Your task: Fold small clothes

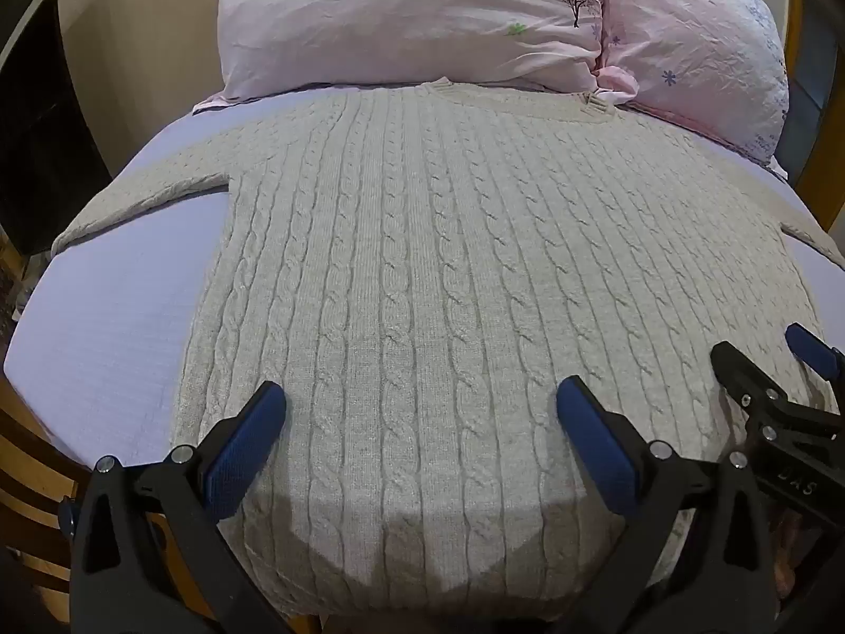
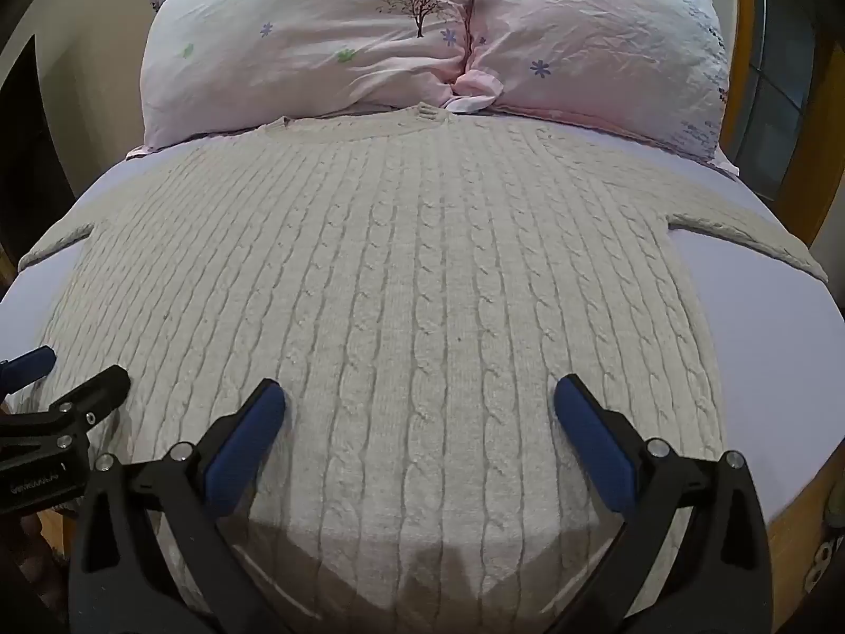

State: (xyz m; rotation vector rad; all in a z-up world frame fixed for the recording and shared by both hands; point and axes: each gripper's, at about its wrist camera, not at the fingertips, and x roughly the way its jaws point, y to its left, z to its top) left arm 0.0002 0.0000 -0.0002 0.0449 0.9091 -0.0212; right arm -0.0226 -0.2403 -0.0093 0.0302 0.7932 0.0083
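A light grey cable-knit sweater (image 1: 422,274) lies flat and spread out on a lavender sheet (image 1: 105,327), neckline toward the pillows, sleeves out to both sides. It also shows in the right wrist view (image 2: 401,285). My left gripper (image 1: 422,407) is open and empty, hovering over the sweater's lower part near the hem. My right gripper (image 2: 420,404) is open and empty, over the hem to the right of the left one. Each gripper shows in the other's view: the right gripper (image 1: 760,364) at the right edge, the left gripper (image 2: 79,370) at the left edge.
Two pink floral pillows (image 1: 412,16) lie at the head of the bed (image 2: 317,42), just past the neckline. A wooden bed frame (image 1: 31,475) runs along the sides. Bare sheet (image 2: 766,348) shows beside the sweater on both sides.
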